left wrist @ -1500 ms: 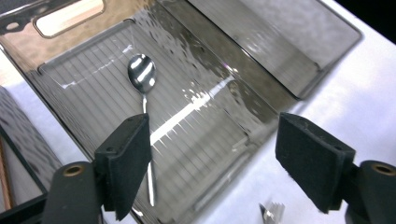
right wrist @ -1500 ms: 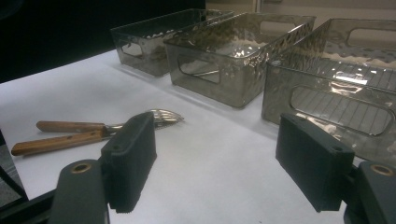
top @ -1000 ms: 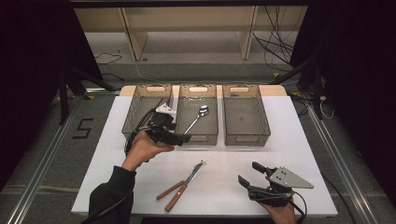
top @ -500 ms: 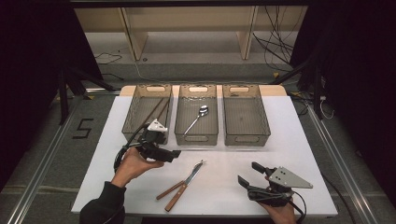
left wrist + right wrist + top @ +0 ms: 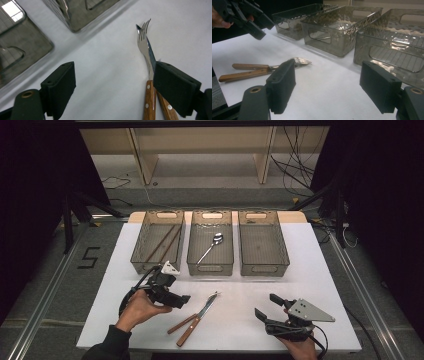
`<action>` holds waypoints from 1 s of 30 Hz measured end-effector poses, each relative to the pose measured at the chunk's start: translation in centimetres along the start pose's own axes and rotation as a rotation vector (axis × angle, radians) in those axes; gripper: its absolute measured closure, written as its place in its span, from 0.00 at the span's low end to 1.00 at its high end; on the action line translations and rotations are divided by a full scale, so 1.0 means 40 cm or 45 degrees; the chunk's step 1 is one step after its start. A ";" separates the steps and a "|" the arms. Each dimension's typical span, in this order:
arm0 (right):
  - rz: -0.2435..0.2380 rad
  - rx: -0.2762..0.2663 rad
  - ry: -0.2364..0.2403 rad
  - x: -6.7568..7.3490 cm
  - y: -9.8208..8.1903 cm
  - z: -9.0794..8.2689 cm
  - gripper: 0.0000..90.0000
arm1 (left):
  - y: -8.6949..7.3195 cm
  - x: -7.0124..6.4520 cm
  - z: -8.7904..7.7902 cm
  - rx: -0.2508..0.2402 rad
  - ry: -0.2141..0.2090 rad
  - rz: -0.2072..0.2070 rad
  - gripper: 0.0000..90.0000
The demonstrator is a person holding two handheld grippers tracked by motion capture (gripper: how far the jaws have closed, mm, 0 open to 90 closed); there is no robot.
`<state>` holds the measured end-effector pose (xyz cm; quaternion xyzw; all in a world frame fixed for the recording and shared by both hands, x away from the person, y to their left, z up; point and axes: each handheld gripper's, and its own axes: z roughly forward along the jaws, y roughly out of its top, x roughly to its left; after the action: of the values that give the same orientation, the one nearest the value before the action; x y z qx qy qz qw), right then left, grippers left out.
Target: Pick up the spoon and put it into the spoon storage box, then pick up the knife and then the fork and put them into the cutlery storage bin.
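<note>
A fork and a knife, both with wooden handles, lie crossed on the white table at the front middle. My left gripper hovers just left of them, pointing right. Its jaws have just been opening and hold nothing. In the left gripper view the fork lies over the knife blade, just beside the right jaw, while the left gripper stands open over bare table. My right gripper rests open at the front right, and its own view shows nothing between the jaws.
Three grey see-through bins stand in a row at the back. The left bin holds chopsticks, the middle bin a spoon, and the right bin shows nothing inside. Bare table lies between the bins and the grippers.
My left hand has drawn back from the bins toward the front edge and sunk, ending beside the fork and knife. The right gripper has stayed put.
</note>
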<state>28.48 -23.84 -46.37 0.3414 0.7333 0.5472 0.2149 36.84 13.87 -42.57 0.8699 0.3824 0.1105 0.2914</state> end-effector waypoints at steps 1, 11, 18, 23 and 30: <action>-0.001 -0.001 -0.001 0.000 0.000 0.000 0.32 | -0.003 -0.001 0.004 0.012 0.005 0.007 0.20; 0.002 0.000 -0.001 0.000 0.000 0.001 0.32 | -0.036 -0.013 0.030 0.077 -0.003 -0.004 0.20; 0.005 0.004 -0.001 -0.002 -0.001 0.000 0.32 | -0.053 -0.023 0.038 0.138 -0.004 -0.004 0.20; 0.001 0.002 0.000 -0.001 -0.001 0.000 0.32 | -0.062 -0.031 0.046 0.181 -0.007 0.008 0.23; -0.001 0.006 -0.001 -0.001 -0.001 0.001 0.32 | -0.074 -0.055 0.057 0.257 -0.046 0.044 0.33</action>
<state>28.52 -23.86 -46.42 0.3418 0.7347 0.5453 0.2147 34.49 12.91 -46.09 0.9031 0.3711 0.0608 0.2073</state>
